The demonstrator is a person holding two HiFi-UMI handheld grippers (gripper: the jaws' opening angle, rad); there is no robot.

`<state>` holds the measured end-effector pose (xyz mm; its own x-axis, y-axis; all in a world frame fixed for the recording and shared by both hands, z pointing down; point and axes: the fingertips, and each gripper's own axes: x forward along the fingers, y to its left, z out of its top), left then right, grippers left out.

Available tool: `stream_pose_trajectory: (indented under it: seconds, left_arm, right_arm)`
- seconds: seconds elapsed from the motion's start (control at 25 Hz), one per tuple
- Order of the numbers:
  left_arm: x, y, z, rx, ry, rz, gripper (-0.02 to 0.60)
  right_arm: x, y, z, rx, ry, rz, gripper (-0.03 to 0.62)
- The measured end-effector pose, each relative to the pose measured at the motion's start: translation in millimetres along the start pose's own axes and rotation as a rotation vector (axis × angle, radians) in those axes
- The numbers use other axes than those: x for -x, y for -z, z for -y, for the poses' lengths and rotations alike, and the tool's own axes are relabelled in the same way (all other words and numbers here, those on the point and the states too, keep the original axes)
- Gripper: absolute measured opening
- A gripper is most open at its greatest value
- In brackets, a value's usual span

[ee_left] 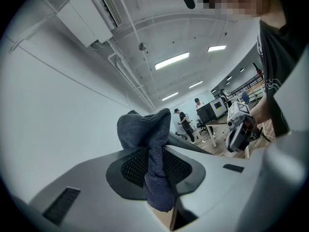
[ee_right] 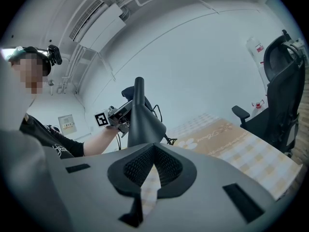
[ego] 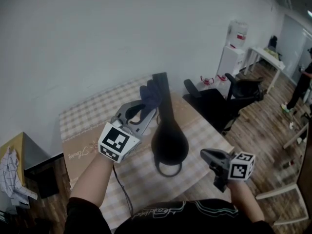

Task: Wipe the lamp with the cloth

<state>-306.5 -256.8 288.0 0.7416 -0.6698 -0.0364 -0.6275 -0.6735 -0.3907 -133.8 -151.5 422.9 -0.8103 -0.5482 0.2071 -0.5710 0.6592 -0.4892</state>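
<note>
A black lamp (ego: 169, 139) stands on the checked table (ego: 207, 133), its thin stem (ego: 162, 94) rising from a flared body with a ring at the foot. My left gripper (ego: 147, 110) is shut on a dark blue cloth (ego: 151, 94), which rests against the left side of the stem. In the left gripper view the cloth (ee_left: 145, 132) bunches out from between the jaws of the left gripper (ee_left: 157, 154). My right gripper (ego: 209, 156) hovers right of the lamp's foot, apart from it, jaws together and holding nothing. The right gripper view shows the lamp (ee_right: 144, 121) ahead of the right gripper (ee_right: 153, 151).
A black office chair (ego: 222, 100) stands at the table's right edge. A dark cable (ego: 122, 189) runs toward the near edge. A low cabinet (ego: 29, 165) with a checked garment sits at left. A white dispenser (ego: 235, 45) and people are far right.
</note>
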Motion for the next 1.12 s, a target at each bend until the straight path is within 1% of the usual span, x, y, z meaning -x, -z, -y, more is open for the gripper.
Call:
stream_pose_trajectory:
  seconds: [0.32, 0.6, 0.8, 1.0, 1.12]
  left_arm:
    - [9, 17, 27, 0.052, 0.091, 0.012, 0.072]
    - [14, 33, 37, 0.09, 0.133, 0.004, 0.072]
    - [25, 52, 54, 0.147, 0.137, -0.016, 0.072]
    - [36, 61, 60, 0.179, 0.121, -0.029, 0.072]
    - [46, 67, 68, 0.188, 0.122, -0.054, 0.072]
  right_arm:
    - [-3, 14, 4, -0.006, 0.007, -0.003, 0.011]
    - [-7, 15, 5, -0.019, 0.006, -0.001, 0.011]
    - [-4, 25, 4, -0.029, 0.001, -0.008, 0.011]
    - [-8, 15, -2, -0.013, -0.025, 0.003, 0.011]
    - [-8, 17, -6, -0.023, -0.045, 0.005, 0.011]
